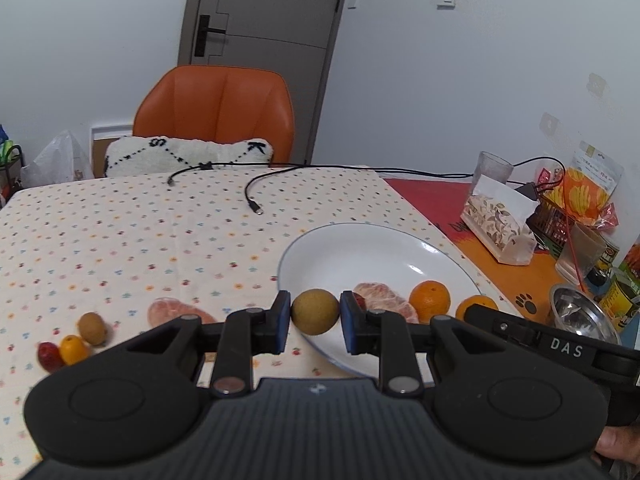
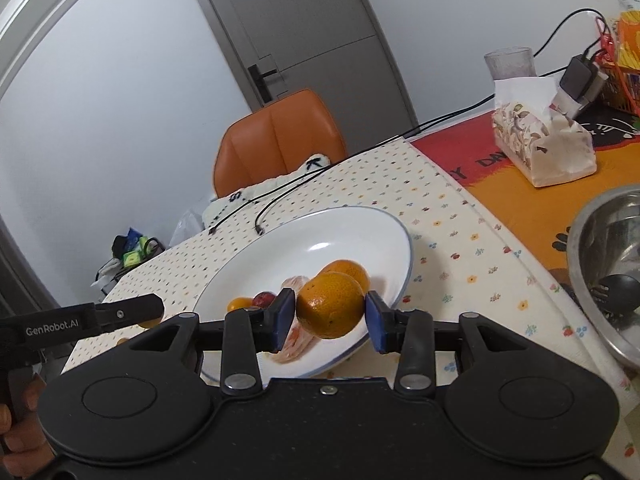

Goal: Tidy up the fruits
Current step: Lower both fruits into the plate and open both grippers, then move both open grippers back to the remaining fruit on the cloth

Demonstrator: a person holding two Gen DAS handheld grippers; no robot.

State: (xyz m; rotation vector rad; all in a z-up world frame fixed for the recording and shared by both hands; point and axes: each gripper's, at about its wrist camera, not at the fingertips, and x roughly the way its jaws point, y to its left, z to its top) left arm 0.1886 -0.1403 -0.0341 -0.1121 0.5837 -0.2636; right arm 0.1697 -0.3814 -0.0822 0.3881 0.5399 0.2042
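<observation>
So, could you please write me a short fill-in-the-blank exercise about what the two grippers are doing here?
1. The left gripper holds a round ____-coloured fruit.
2. The right gripper is shut on a round ____ fruit.
3. Both grippers hover over the white ____ with a thin blue rim.
4. Behind the table stands an orange ____.

Missing words: brown; orange; plate; chair

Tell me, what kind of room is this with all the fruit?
Most likely a dining corner in someone's home. A table under a dotted tablecloth has an orange chair pushed up to it, a white plate holds fruit, and snack bags crowd the far end by an ordinary door.
</observation>
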